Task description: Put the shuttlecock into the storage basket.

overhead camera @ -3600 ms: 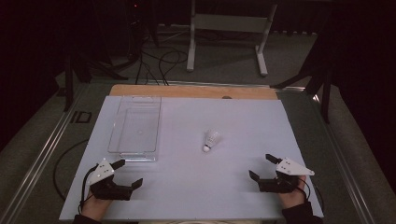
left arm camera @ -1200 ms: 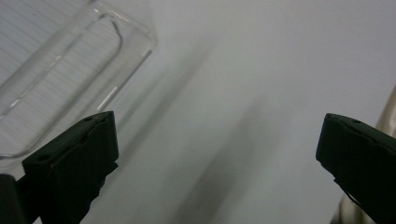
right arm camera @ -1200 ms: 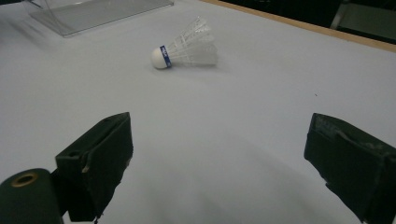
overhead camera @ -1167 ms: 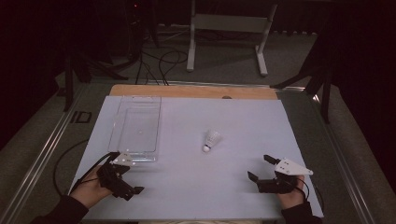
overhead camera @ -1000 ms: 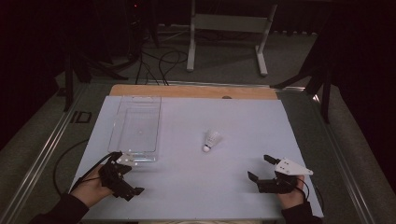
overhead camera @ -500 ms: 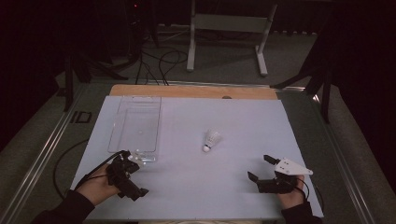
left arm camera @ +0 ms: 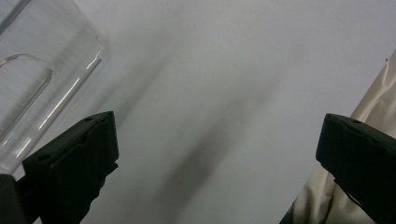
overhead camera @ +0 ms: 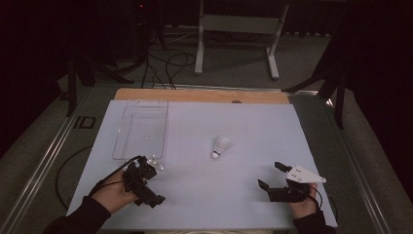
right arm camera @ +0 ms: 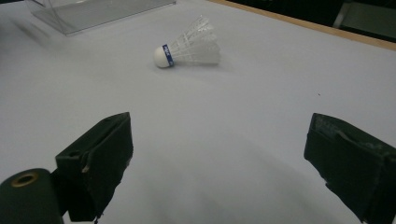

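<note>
My left gripper (overhead camera: pixel 146 183) spread wide by the clear tray (overhead camera: pixel 141 129), right gripper (overhead camera: pixel 272 183) wide too, shuttlecock (overhead camera: pixel 222 146) at its eleven o'clock

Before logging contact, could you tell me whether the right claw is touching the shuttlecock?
Apart: the right gripper view shows bare table between the open right claw and the shuttlecock.

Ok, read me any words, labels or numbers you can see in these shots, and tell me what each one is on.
Shuttlecock: small white lettering on the blue band around its cork, too small and blurred to read.
Clear plastic tray: no text visible.
White table cover: no text visible.
Left gripper and right gripper: no text visible on either.
</note>
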